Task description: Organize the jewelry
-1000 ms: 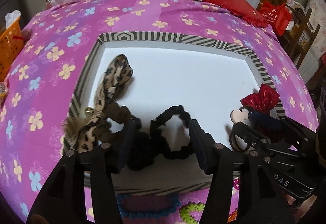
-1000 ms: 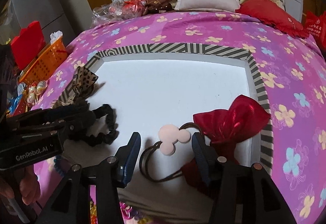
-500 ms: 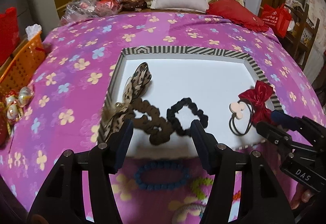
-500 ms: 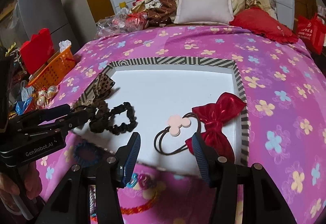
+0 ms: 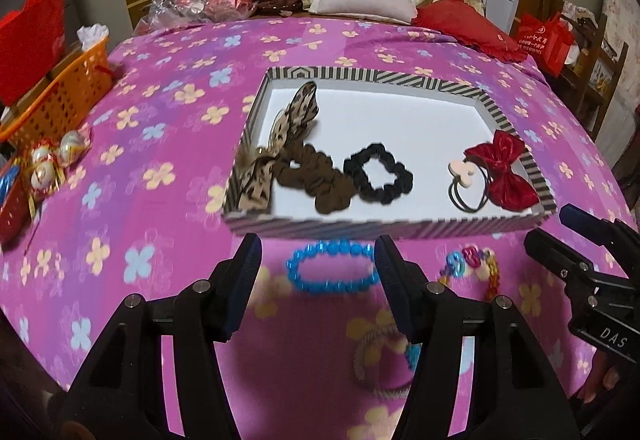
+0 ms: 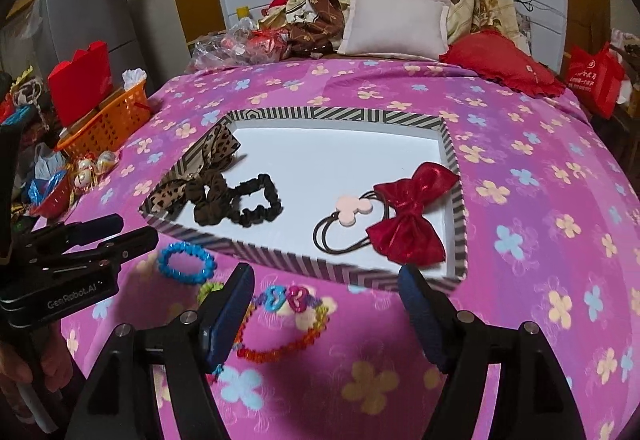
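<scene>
On the pink flowered bed (image 5: 168, 112) lies a striped tray (image 5: 360, 74), its white floor holding hair ties in a row near the front edge. At the tray's left edge a leopard bow (image 5: 296, 116) leans up toward the back left corner, its tail draped over the front left corner. Touching it to the right is a brown scrunchie (image 5: 316, 180), and just beside that a black scrunchie (image 5: 378, 174). Well apart, near the front right corner, a pink-charm tie (image 5: 464, 176) lies touching a red bow (image 5: 506, 170) that sits against the right edge.

In front of the tray, on the bed, a blue bracelet (image 5: 332, 266) lies between the fingertips of the left gripper (image 5: 318, 260), just beyond them. That gripper's jaws stand apart with nothing in them; they touch no item. Nearer the camera, between its fingers, lies a blurred pale ring (image 5: 380, 364).

To the right of the blue bracelet lies a multicolour bracelet (image 6: 284, 324). In the right wrist view it sits just inside the left finger of the right gripper (image 6: 324, 288), whose jaws are opening and empty, the tray's front edge just beyond the tips. The red bow and pink-charm tie lie in the tray past that gap.

Off the bed's left edge stand an orange basket (image 5: 64, 96) and some wrapped balls (image 5: 52, 160).
</scene>
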A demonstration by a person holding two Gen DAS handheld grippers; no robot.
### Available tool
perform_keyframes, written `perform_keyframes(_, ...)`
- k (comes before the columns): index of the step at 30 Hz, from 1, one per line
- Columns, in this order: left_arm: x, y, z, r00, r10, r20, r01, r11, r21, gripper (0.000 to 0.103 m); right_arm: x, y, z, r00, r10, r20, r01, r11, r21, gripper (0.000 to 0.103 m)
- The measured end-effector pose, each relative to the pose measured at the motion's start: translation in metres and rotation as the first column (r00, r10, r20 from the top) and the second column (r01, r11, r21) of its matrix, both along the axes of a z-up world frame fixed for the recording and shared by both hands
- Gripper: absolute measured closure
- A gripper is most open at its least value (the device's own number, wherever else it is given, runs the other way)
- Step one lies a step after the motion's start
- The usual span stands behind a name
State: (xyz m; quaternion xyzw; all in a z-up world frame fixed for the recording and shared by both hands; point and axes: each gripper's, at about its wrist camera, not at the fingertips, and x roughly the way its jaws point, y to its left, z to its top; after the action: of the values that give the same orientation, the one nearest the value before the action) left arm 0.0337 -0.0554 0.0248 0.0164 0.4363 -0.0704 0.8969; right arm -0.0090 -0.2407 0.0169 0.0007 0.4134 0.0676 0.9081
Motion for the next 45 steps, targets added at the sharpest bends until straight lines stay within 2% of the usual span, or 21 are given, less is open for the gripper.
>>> perform_keyframes(16,-0.032,0.013,-0.006,1.000,0.011,-0.014,-0.011,0.999,-0.033,0.044,-0.033,0.006,0.005,1.000,-0.007,0.005,0.007,0.999,-0.053,0.031)
perform_keyframes(45,-0.053,0.017,-0.009,0.999,0.008,-0.036,-0.010,0.999,-0.048,0.044,-0.050,0.007,-0.001,1.000,-0.004,-0.020,0.003,0.998,-0.063,0.031)
